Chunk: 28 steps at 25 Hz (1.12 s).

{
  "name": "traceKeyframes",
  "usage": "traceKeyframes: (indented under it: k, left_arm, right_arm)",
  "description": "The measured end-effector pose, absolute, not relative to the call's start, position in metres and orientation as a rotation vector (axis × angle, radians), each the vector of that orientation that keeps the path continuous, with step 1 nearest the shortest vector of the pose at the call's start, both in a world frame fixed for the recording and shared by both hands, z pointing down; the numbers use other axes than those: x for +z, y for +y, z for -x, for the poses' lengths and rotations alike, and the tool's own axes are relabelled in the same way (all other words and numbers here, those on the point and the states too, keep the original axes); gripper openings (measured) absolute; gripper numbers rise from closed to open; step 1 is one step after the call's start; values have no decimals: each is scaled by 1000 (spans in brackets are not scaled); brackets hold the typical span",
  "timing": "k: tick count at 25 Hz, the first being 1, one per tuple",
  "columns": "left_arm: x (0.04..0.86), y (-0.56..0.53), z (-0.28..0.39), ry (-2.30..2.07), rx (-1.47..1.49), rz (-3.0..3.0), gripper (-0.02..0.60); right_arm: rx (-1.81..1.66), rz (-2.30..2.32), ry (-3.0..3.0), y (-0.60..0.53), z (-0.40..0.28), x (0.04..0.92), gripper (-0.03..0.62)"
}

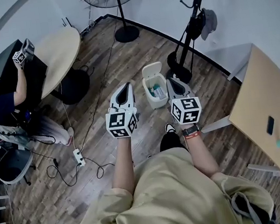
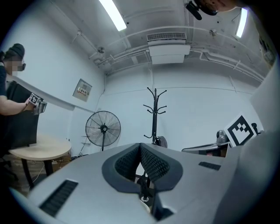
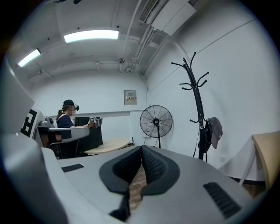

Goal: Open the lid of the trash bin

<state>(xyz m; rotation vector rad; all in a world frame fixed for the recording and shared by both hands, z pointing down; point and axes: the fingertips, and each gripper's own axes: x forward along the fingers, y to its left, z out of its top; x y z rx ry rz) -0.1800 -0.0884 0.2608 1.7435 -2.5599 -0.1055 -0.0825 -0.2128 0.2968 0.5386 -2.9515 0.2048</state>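
White plastic with no brand I can read: the trash bin point(image 1: 152, 102) stands on the wood plank floor point(image 1: 132, 49) between my two grippers. Its lid point(image 1: 151, 72) is already tipped up at the far edge. The mouth is open, with pale and teal things inside that I cannot identify.

The only print close by is on each gripper's cube point(image 1: 121, 122) — black-and-white square patterns, no letters. A small sign point(image 3: 130, 97) hangs on the far wall, and its text is too small to read.

Both of my forearms reach forward side by side, with the cubes toward my body and the jaws pointing away. A watch point(image 1: 190, 130) sits on my right wrist. The left gripper point(image 1: 126, 87) is held to the left of the bin, clearly apart from it. The right gripper point(image 1: 171, 81) has its tip just beside the bin's right wall — I cannot tell whether it touches.

In the left gripper view the ribbed pads point(image 2: 153, 162) meet at the tip with nothing between them. The right gripper view shows the same: jaws pressed together and empty, with a strip of floor showing below them. Both views look level across the room toward a standing fan point(image 3: 156, 121) and a coat rack point(image 3: 197, 100).
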Motion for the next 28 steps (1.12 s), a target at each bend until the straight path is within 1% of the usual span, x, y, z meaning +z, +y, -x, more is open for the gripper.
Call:
traceKeyframes:
  k: [10, 19, 24, 28]
  left_arm:
    - [257, -85, 181, -2563, -96, -1764, 23]
    - [274, -82, 185, -2529, -84, -1740, 23]
    - [296, -96, 189, -2497, -74, -1714, 23]
    - [330, -113, 212, -2465, -69, -1653, 23]
  right_arm:
    - [194, -571, -2959, -206, 82, 293, 14]
    - [176, -591, -2960, -205, 82, 292, 14]
    - [165, -580, -2941, -216, 85, 305, 14]
    - [149, -546, -2911, -236, 104, 326, 14]
